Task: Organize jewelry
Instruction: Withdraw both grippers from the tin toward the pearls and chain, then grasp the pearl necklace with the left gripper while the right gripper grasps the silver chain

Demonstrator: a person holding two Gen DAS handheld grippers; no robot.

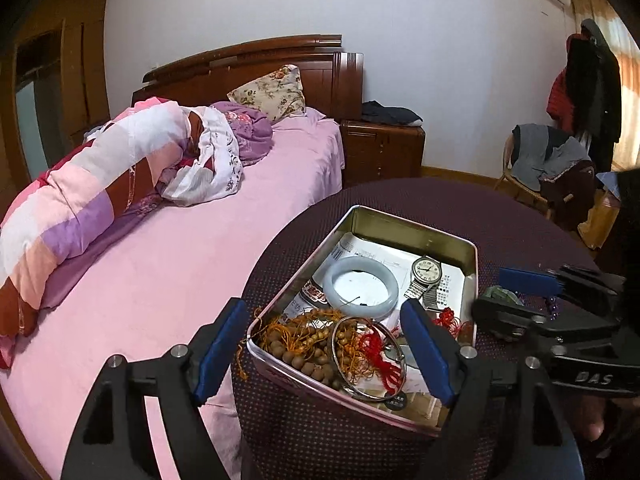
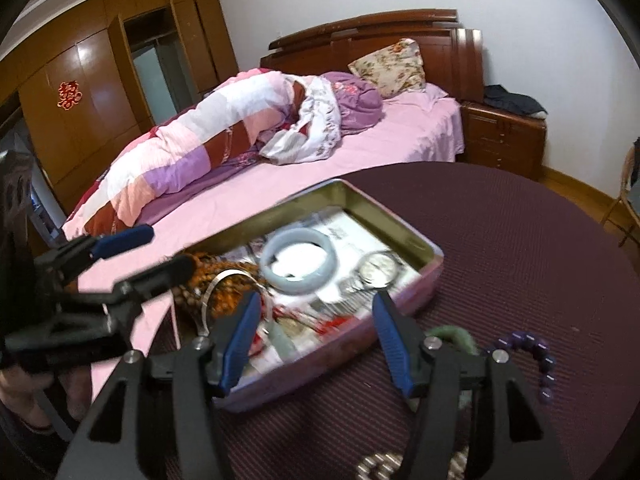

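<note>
An open metal tin (image 1: 472, 256) lined with paper sits on a round table under a maroon cloth (image 2: 520, 240). In it lie a pale jade bangle (image 1: 390, 296), a steel wristwatch (image 1: 427, 270), wooden beads with orange cords (image 1: 304, 340), a silver bangle (image 1: 330, 344) and a red knotted tassel (image 1: 376, 350). My left gripper (image 1: 324, 308) hangs open over the tin's near left corner, its pads apart from the beads. My right gripper (image 2: 317, 300) is open above the tin's near edge (image 2: 280, 384), holding nothing. A green jade piece (image 2: 452, 336) and purple beads (image 2: 536, 348) lie on the cloth to its right.
A pink bed (image 1: 160, 260) with a rolled quilt runs along the table's left edge. Silvery beads (image 2: 380, 468) lie on the cloth under my right gripper. A wooden nightstand (image 1: 384, 148) and a chair draped with clothes (image 1: 548, 160) stand behind the table.
</note>
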